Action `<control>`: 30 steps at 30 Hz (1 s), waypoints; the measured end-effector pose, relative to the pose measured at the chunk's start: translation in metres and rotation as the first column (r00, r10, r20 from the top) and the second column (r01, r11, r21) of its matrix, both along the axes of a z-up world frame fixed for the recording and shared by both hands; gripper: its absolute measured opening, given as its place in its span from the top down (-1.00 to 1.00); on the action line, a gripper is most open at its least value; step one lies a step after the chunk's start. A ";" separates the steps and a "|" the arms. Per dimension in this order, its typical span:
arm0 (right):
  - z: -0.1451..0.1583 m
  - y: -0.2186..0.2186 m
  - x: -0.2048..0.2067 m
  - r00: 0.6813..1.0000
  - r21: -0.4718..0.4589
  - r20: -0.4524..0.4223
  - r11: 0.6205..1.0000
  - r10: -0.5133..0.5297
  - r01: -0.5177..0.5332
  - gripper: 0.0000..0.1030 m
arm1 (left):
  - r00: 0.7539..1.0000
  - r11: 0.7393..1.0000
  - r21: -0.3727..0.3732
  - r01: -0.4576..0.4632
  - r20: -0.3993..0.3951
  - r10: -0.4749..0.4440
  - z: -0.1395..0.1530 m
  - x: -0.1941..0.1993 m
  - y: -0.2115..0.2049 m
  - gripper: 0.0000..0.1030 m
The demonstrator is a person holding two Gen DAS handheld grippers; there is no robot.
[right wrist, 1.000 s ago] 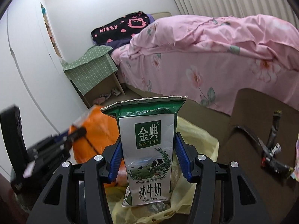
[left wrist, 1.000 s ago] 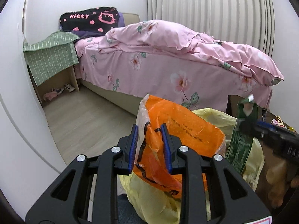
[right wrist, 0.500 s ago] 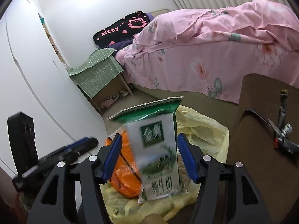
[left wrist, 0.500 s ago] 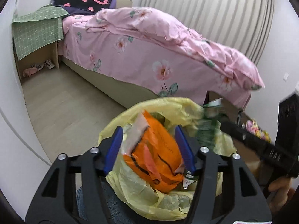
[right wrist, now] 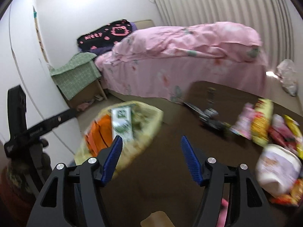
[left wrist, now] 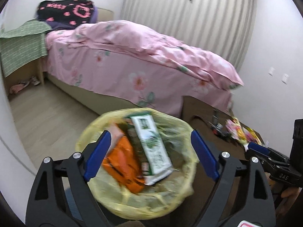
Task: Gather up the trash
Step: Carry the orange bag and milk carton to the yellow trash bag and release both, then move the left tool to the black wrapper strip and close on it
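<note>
A yellow trash bag [left wrist: 170, 193] stands open below my left gripper [left wrist: 150, 132]. Inside it lie an orange plastic bag [left wrist: 123, 162] and a green-and-white milk carton [left wrist: 153, 147]. The left jaws are opening, wide apart above the bag's mouth, with nothing pressed between them. In the right wrist view the yellow trash bag [right wrist: 149, 117] sits at the left, and my right gripper [right wrist: 151, 138] hovers over the dark brown table [right wrist: 161, 170]. Its jaws are opening and hold nothing. Colourful snack wrappers [right wrist: 261, 121] and a white tub [right wrist: 278, 168] lie on the table to the right.
A pink floral bed [left wrist: 142, 60] fills the far side. A green-covered side table [left wrist: 20, 47] stands left of it, and a white wardrobe [right wrist: 22, 56] lines the left wall. A dark tangled item [right wrist: 210, 117] lies mid-table. A white bag [right wrist: 287, 75] sits on the floor by the curtain.
My left gripper let go of the orange bag and spread wide; the bag now lies inside the yellow bag. My right gripper released the milk carton into the bag and swung right over the table.
</note>
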State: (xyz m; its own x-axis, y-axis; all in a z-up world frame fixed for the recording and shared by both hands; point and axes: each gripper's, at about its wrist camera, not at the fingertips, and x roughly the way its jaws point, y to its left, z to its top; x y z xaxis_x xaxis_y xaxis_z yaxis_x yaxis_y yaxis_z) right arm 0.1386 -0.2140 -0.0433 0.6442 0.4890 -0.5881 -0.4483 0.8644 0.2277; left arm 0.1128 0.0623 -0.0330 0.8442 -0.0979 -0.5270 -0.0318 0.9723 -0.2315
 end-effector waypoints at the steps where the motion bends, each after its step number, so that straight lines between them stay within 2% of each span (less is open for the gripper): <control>1: 0.000 -0.011 -0.009 1.000 -0.029 0.015 0.999 -0.026 0.026 -0.18 | 1.000 1.000 0.004 0.026 -0.003 -0.026 0.000 0.002 -0.009 -0.59; 4: 0.002 -0.048 -0.033 0.991 -0.090 0.065 0.988 -0.120 0.126 -0.18 | 0.994 0.994 0.016 0.110 -0.008 -0.110 -0.002 0.005 -0.041 -0.61; 8: 0.000 -0.095 -0.055 0.968 -0.122 0.083 0.961 -0.238 0.247 -0.18 | 0.977 0.976 0.018 0.215 -0.013 -0.215 -0.005 0.010 -0.080 -0.66; 10: -0.003 -0.118 -0.063 0.953 -0.135 0.077 0.944 -0.292 0.300 -0.18 | 0.955 0.955 0.008 0.295 -0.011 -0.295 -0.006 0.016 -0.103 -0.69; 11: -0.005 -0.126 -0.067 0.947 -0.136 0.078 0.937 -0.313 0.321 -0.18 | 0.945 0.945 0.000 0.327 -0.014 -0.327 -0.007 0.020 -0.111 -0.83; 12: -0.008 -0.135 -0.072 0.939 -0.137 0.078 0.930 -0.334 0.342 -0.18 | 0.926 0.926 -0.024 0.377 -0.022 -0.377 -0.009 0.026 -0.121 -0.83; 14: -0.013 -0.149 -0.079 0.923 -0.149 0.076 0.911 -0.377 0.385 -0.18 | 0.897 0.899 -0.065 0.434 -0.064 -0.438 -0.013 0.042 -0.137 -0.83; 15: -0.015 -0.153 -0.081 0.919 -0.154 0.076 0.906 -0.388 0.395 -0.18 | 0.890 0.895 -0.068 0.440 -0.101 -0.445 -0.016 0.054 -0.147 -0.83; 21: -0.037 -0.181 -0.092 0.887 -0.167 0.053 0.872 -0.458 0.460 -0.18 | 0.916 0.925 -0.014 0.379 -0.133 -0.378 -0.019 0.106 -0.175 -0.82; 22: -0.040 -0.183 -0.093 0.883 -0.172 0.052 0.867 -0.467 0.468 -0.18 | 0.922 0.933 0.001 0.359 -0.158 -0.354 -0.021 0.118 -0.178 -0.70; 23: -0.041 -0.184 -0.095 0.879 -0.179 0.053 0.861 -0.474 0.476 -0.18 | 0.925 0.940 0.016 0.340 -0.184 -0.332 -0.024 0.129 -0.181 -0.47; 24: -0.043 -0.186 -0.096 0.875 -0.184 0.052 0.856 -0.482 0.482 -0.18 | 0.924 0.945 0.029 0.327 -0.221 -0.313 -0.030 0.145 -0.187 -0.40; 27: -0.047 -0.192 -0.101 0.869 -0.173 0.042 0.853 -0.493 0.492 -0.18 | 0.916 0.946 0.065 0.319 -0.278 -0.290 -0.045 0.173 -0.199 -0.37; 30: -0.051 -0.196 -0.105 0.864 -0.172 0.029 0.849 -0.503 0.500 -0.18 | 0.917 0.949 0.124 0.290 -0.319 -0.238 -0.058 0.191 -0.207 -0.24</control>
